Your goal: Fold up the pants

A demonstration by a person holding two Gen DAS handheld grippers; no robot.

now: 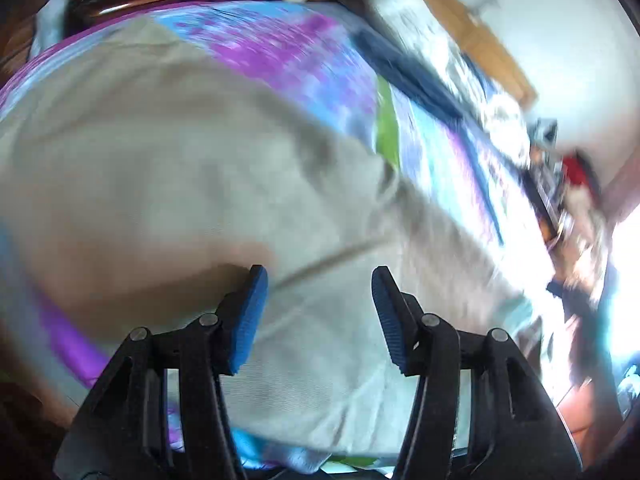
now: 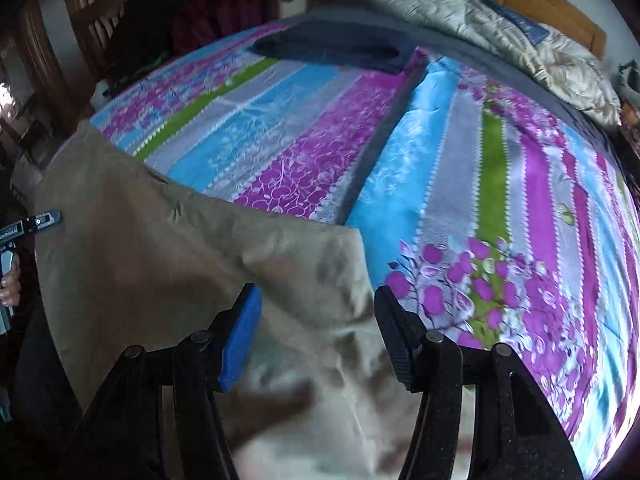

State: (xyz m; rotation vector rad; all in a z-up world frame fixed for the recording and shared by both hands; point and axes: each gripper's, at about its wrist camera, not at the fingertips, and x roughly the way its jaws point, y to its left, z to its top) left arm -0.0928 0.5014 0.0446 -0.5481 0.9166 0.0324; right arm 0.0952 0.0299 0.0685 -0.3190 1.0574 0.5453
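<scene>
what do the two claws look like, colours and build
Both are the same build: black plastic linkage arms with round silver-grey pivot pins, ending in two fingers faced with ribbed blue pads. The left claw shows both blue pads; on the right claw one pad looks blue and the other dark from this angle. At the right view's edge, the left tool's body is black and grey with small white lettering.

The bed [image 2: 460, 184] wears a sheet striped in purple, blue, green and grey with flowers. On it lie the beige pants [image 2: 168, 256] near the front, a folded dark garment [image 2: 332, 50] farther back, and a pale quilt [image 2: 480, 20] beyond.
</scene>
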